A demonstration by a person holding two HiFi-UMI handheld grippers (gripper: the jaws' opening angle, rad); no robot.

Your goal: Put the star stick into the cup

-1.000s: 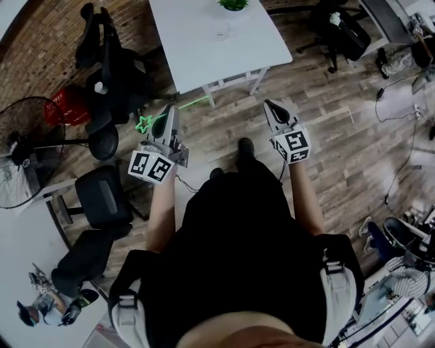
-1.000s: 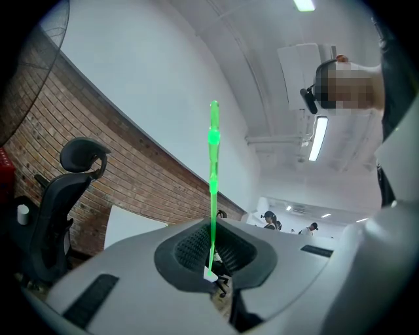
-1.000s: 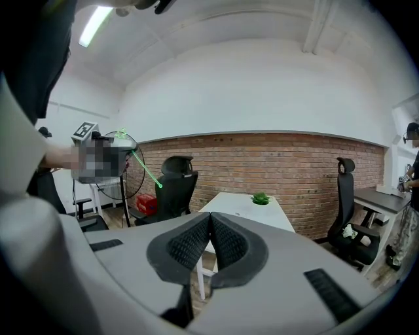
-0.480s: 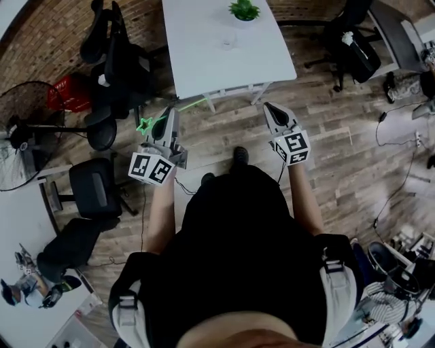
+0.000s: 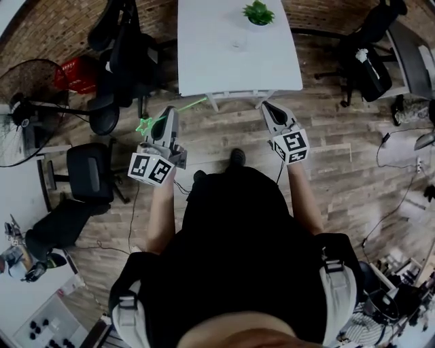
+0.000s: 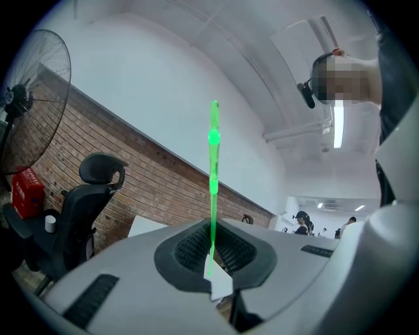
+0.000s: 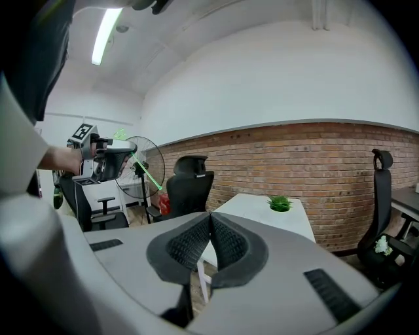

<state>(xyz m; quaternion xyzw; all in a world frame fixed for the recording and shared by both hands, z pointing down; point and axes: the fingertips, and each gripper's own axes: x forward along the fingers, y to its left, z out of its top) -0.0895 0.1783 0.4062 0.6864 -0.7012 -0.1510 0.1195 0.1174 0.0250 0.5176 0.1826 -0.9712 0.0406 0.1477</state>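
My left gripper (image 5: 170, 115) is shut on the green star stick (image 5: 182, 109). The stick's star end (image 5: 144, 125) points left and its thin tail points toward the white table (image 5: 204, 68). In the left gripper view the stick (image 6: 213, 163) rises from between the closed jaws (image 6: 213, 245). My right gripper (image 5: 266, 106) is shut with nothing in it (image 7: 211, 226). It sees the left gripper (image 7: 108, 152) and the stick (image 7: 147, 174) off to its left. A small clear cup (image 5: 238, 43) stands on the table, ahead of both grippers.
A potted green plant (image 5: 258, 12) stands at the table's far end (image 7: 279, 203). Black office chairs (image 5: 126, 47) and a red basket (image 5: 78, 71) are on the left, near a floor fan (image 5: 24, 122). Another chair (image 5: 370, 58) stands on the right, on the wooden floor (image 5: 340, 156).
The table, the chairs and the floor have slid rightward and toward me in the head view. Both grippers keep their places in the frame and stay shut.
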